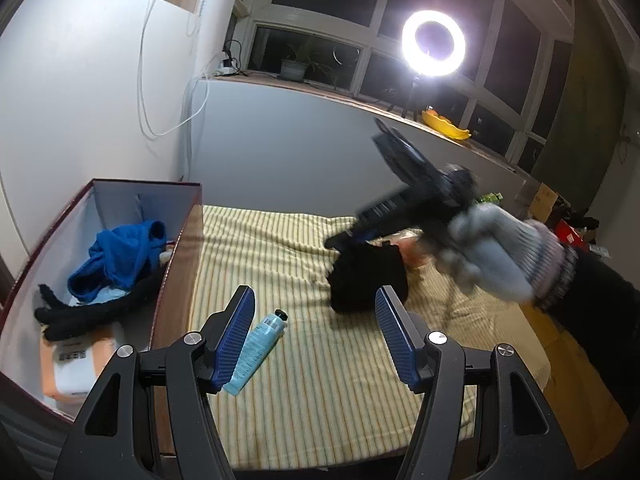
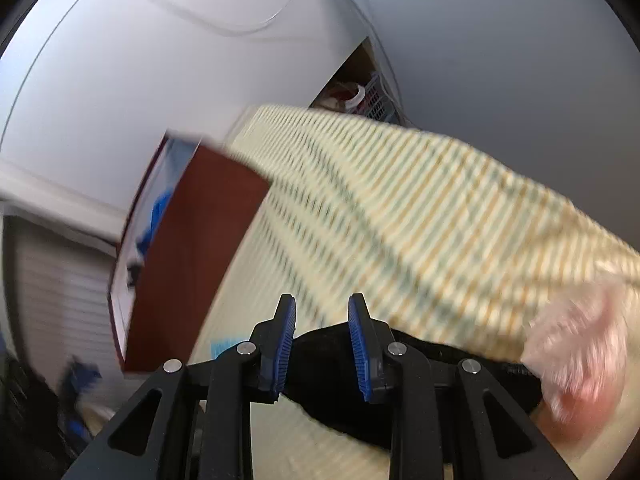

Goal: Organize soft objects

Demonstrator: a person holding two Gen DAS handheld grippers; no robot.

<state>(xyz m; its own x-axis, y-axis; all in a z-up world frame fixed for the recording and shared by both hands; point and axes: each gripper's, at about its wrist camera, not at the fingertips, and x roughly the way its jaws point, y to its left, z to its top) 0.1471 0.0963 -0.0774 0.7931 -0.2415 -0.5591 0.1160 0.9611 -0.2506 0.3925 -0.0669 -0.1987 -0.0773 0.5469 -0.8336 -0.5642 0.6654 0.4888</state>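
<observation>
A black soft garment (image 1: pixel 366 280) lies on the striped bed cover (image 1: pixel 320 360). My right gripper (image 1: pixel 340 240), held by a gloved hand, hovers just over it, blurred by motion. In the right wrist view that gripper (image 2: pixel 322 316) is open and empty, with the black garment (image 2: pixel 332 392) under its base. My left gripper (image 1: pixel 314 308) is open and empty above the bed. A dark red box (image 1: pixel 176 280) on the left holds a blue cloth (image 1: pixel 120 256) and a black knitted item (image 1: pixel 92 312).
A light blue tube (image 1: pixel 256 350) lies on the bed by my left finger. A pink fluffy item (image 2: pixel 576 364) lies beside the black garment. A ring light (image 1: pixel 434 43) stands at the window sill. The box (image 2: pixel 192 264) shows at left in the right wrist view.
</observation>
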